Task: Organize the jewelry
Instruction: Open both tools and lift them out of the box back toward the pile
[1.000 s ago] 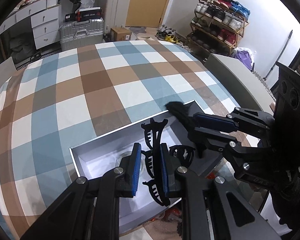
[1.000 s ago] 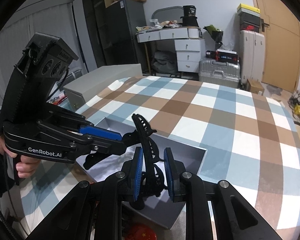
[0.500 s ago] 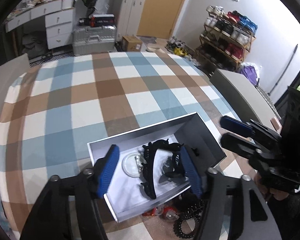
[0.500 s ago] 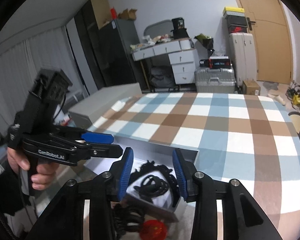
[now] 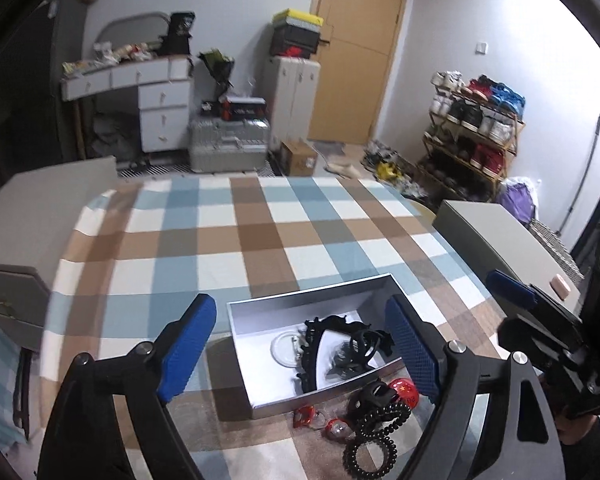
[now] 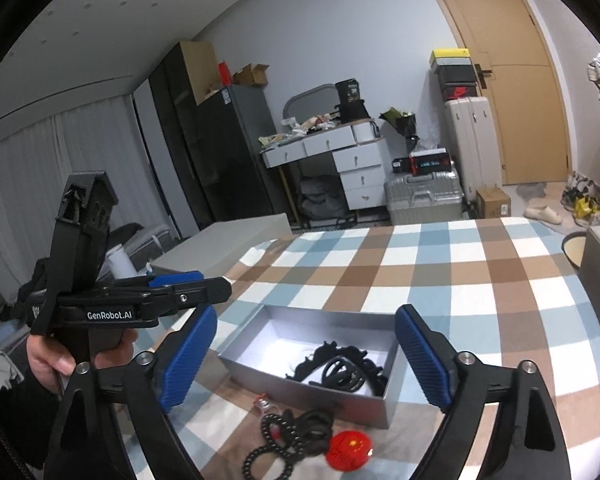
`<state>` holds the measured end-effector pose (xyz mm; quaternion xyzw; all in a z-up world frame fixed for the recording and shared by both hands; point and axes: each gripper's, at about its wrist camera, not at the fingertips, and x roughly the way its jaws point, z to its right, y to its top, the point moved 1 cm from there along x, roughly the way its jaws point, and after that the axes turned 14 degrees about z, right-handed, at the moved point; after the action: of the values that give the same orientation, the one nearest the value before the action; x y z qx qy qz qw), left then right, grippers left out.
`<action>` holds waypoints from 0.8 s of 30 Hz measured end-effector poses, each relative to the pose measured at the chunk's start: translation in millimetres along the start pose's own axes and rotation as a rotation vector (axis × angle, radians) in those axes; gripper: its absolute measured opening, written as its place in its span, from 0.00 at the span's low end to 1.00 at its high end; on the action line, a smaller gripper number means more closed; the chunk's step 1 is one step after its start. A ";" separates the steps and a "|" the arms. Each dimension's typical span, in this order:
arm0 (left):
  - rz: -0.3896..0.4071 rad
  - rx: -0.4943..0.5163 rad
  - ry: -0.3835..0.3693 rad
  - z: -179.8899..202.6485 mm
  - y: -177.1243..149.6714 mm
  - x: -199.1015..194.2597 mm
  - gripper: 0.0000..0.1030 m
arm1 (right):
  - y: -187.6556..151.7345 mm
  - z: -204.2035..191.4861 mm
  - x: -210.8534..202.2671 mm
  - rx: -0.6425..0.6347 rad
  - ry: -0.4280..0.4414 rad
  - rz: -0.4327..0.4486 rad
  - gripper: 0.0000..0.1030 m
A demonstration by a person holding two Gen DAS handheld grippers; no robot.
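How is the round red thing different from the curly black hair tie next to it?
The red badge is a solid, shiny disc with yellow marks; the black spiral hair tie is an open ring of coils you can see through. The badge lies right beside the grey box; the hair tie lies farther from it. Both rest on the checked cloth, outside the box.

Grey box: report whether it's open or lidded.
Open. The grey box has no lid on; black hair claws lie visible inside from both wrist views.

Wooden door (image 5: 358, 52), white desk (image 5: 140, 92), shoe rack (image 5: 474, 128)
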<state>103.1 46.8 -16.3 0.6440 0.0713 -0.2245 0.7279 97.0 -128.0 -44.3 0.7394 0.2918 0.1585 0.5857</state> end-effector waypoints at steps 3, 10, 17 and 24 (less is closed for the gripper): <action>0.043 0.020 0.045 3.5 -3.1 -9.4 0.82 | 0.2 -4.7 -9.4 0.012 -0.011 0.015 0.94; 0.178 0.002 0.100 8.4 -10.1 -40.3 0.99 | -4.2 -17.9 -29.9 -0.019 -0.057 0.034 0.98; 0.210 0.018 0.162 12.9 -29.1 -52.6 0.99 | -17.7 -24.2 -49.3 -0.052 -0.125 0.039 1.00; 0.163 -0.037 0.186 3.7 -57.4 -52.2 0.99 | -46.6 -25.4 -54.2 -0.047 -0.154 -0.039 1.00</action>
<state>32.0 51.5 -47.2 0.6521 0.0899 -0.1025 0.7458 28.6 -135.1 -76.4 0.7298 0.2563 0.0967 0.6264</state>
